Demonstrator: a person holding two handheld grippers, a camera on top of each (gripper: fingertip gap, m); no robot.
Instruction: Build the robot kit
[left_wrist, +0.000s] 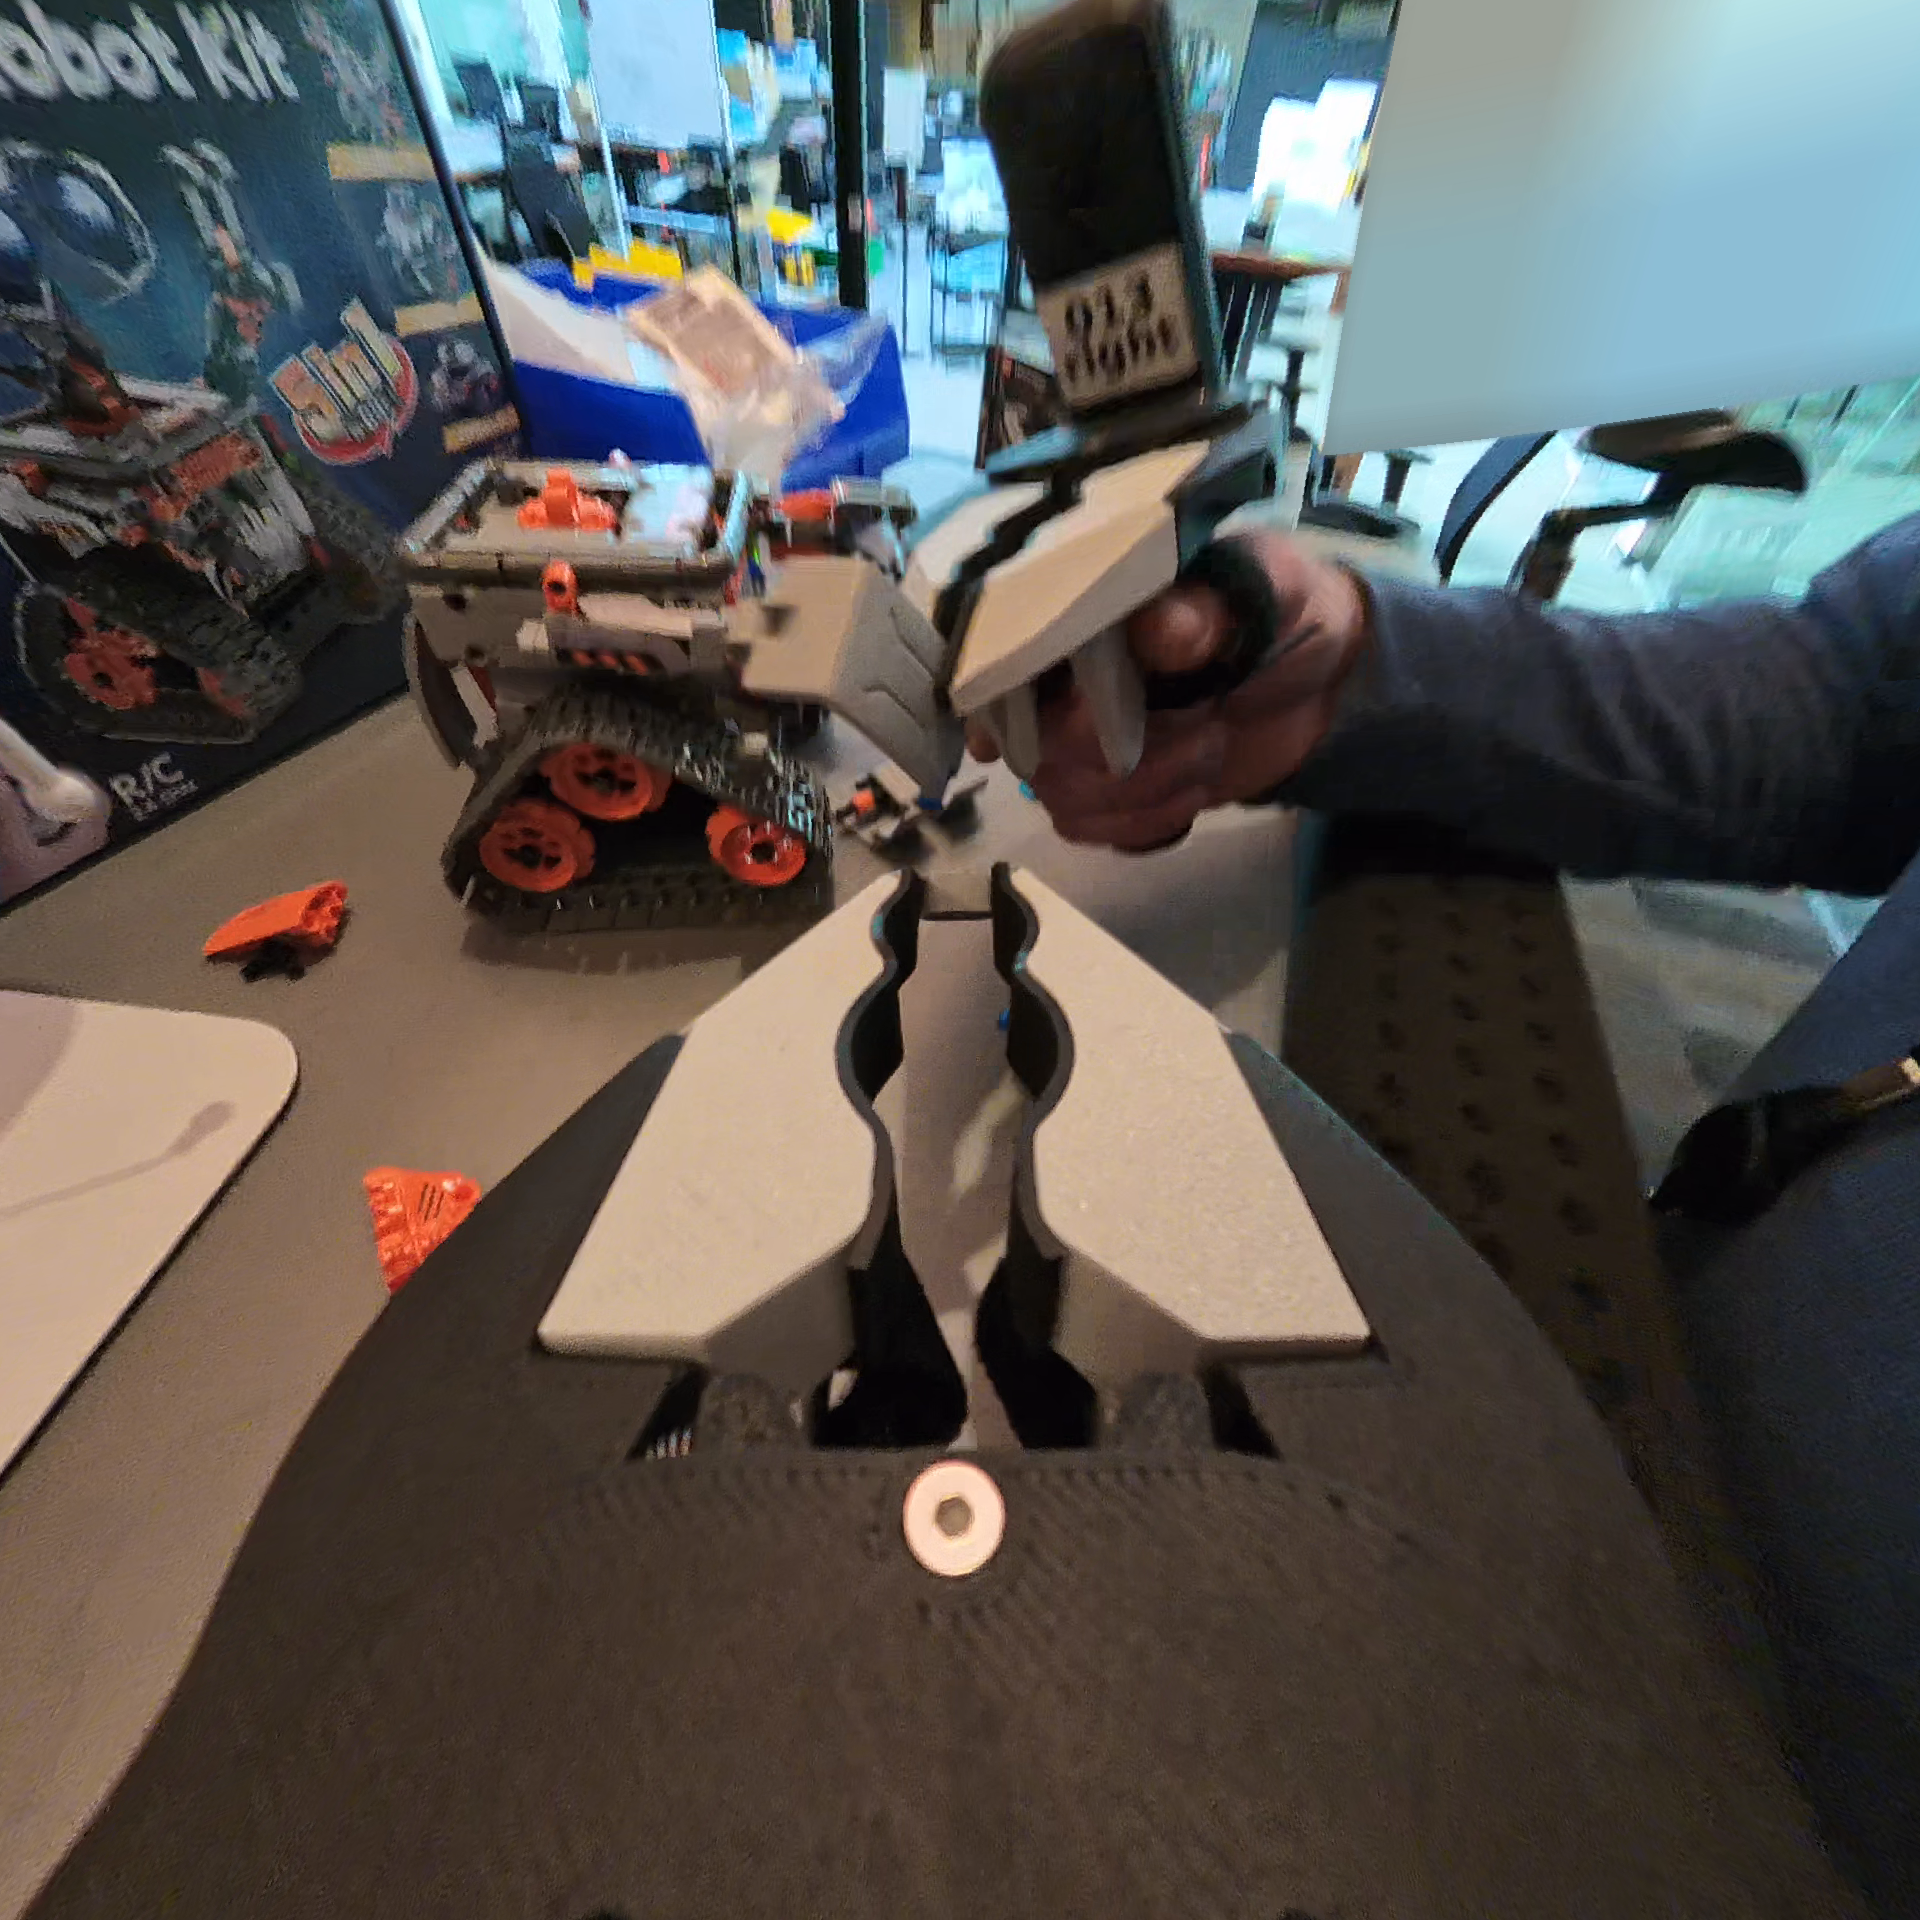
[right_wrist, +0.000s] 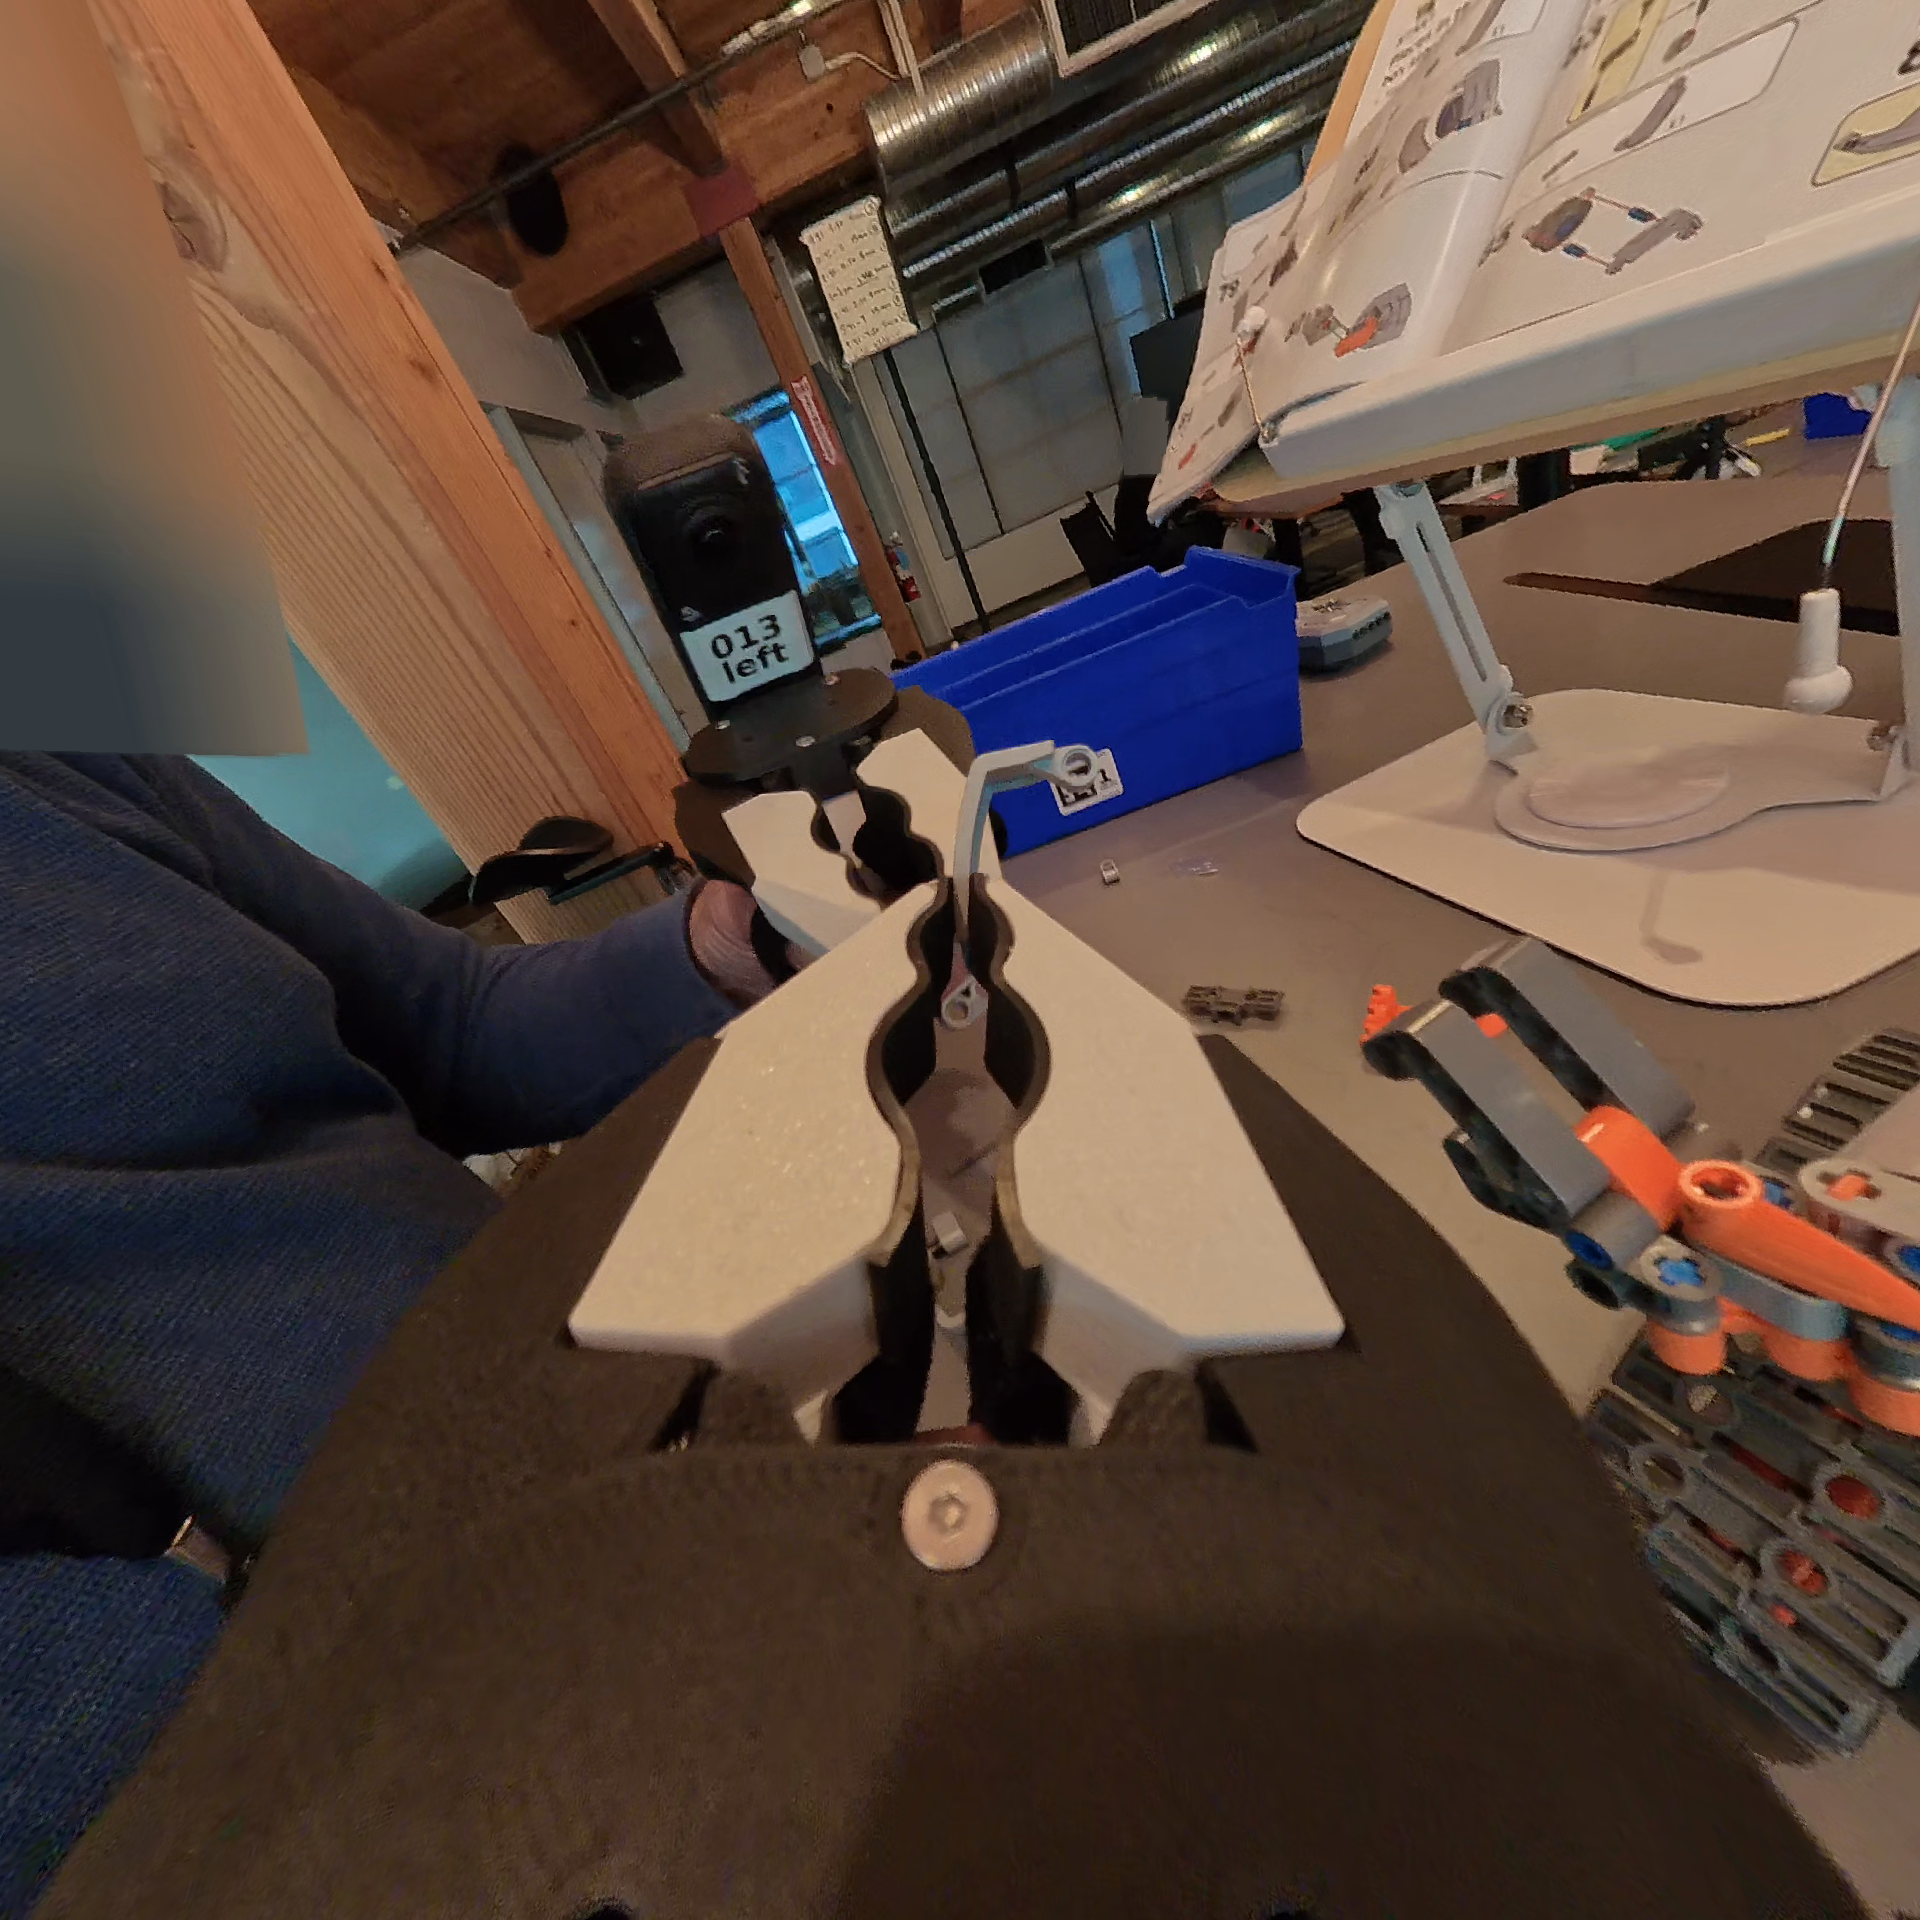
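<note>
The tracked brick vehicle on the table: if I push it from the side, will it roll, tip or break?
The tracked brick vehicle probably resists a side push: its rubber-looking tracks lie flat on the grey table. It seems unlikely to tip, being wide and low. Being built from small pieces, parts may come loose.

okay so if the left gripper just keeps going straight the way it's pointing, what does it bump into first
Most likely the right gripper, held just ahead of the left gripper. The tracked toy vehicle sits left of that line. Depth is hard to judge.
</note>
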